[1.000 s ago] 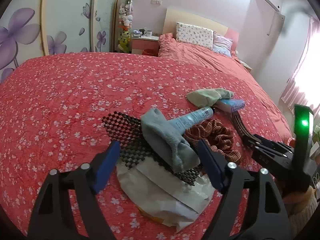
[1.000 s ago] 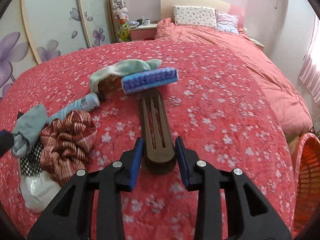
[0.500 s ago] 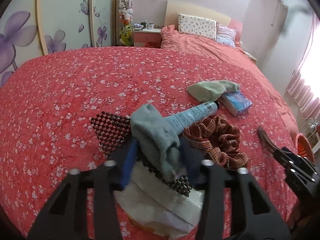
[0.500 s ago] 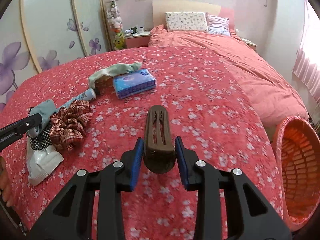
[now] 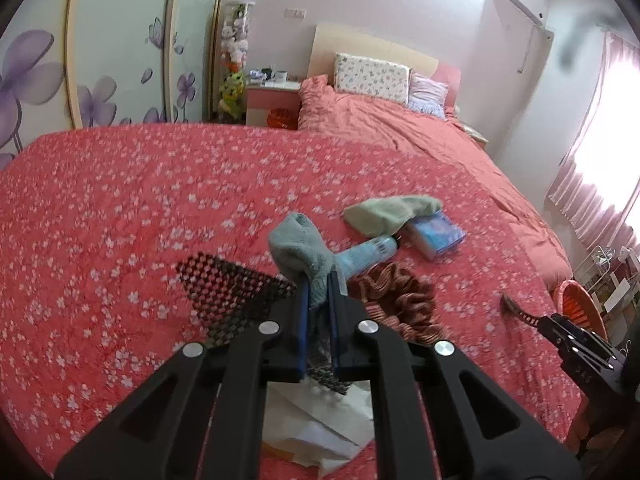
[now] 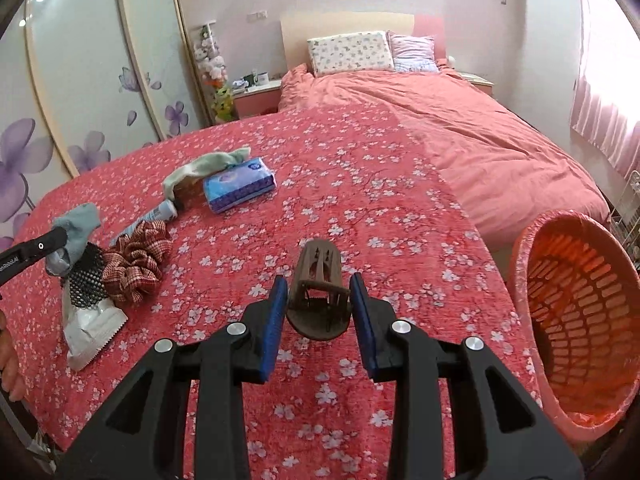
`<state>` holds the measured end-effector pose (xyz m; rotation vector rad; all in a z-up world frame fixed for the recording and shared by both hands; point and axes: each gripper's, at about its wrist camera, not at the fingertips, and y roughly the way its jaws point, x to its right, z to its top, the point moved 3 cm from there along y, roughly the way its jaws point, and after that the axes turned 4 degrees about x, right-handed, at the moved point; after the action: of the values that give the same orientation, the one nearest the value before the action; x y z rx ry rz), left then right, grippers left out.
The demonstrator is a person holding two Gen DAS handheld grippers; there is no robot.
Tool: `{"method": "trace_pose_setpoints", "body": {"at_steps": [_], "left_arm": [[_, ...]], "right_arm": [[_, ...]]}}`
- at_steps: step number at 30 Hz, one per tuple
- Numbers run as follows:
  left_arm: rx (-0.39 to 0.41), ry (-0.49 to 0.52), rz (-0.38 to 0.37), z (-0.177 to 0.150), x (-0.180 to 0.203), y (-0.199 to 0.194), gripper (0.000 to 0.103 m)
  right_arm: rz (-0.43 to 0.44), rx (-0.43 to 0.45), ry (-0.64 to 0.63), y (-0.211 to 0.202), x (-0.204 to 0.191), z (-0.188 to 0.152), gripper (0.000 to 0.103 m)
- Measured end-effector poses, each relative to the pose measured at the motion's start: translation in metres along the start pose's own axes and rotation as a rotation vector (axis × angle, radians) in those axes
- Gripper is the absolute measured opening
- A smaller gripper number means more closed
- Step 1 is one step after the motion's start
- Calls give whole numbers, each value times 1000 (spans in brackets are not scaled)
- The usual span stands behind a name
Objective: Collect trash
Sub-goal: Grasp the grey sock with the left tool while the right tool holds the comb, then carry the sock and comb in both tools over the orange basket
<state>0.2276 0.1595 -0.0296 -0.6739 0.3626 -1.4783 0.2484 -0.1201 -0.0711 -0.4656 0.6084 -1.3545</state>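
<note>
The left gripper (image 5: 318,280) is pinched narrow on the grey sock (image 5: 300,246), lifting one end off the pile on the bed (image 5: 120,200). The right gripper (image 6: 318,300) holds the brown clip (image 6: 318,280) between its pads, though there looks to be a sliver of space on each side — whether the pads press the clip firmly I cannot tell. The basket (image 6: 576,308) stands just off the bed's right edge, below and right of that gripper.

Risks, as I judge them:
- The clip is hard and curved; a loose hold could let it slip or swing out before it is over the basket and land on the bed or floor.
- The sock overlaps the mesh pad (image 5: 224,292) and lies against the tube (image 5: 368,254); pulling it up could drag the pad along or roll the tube.
- The scrunchie (image 5: 400,304) and the white wrapper (image 6: 90,328) sit touching the pile — a snagged pad would scatter them.
- Both grippers heading for one basket could cross paths.
</note>
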Motion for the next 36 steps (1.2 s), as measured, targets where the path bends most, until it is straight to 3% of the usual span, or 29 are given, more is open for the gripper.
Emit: {"method": "trace_pose_setpoints", "body": {"at_steps": [15,25,30,34,36], "left_arm": [[53,88,-121,16,75,-27,9],[38,111,-159,11,91,-23,9],[22,109,-166,5,92,-22,10],[17,119,-165,3,93,-20,10],[12,117,-167,2,92,-18,10]], "right_arm": [[-9,64,37,-22,22,7,31],[-5,-79,43,-13,30,-37,32],[14,-125,116,-3,38,-33,52],[-1,-151,142,4,40,-31,51],[-20,-173,136,11,39,-33,41]]}}
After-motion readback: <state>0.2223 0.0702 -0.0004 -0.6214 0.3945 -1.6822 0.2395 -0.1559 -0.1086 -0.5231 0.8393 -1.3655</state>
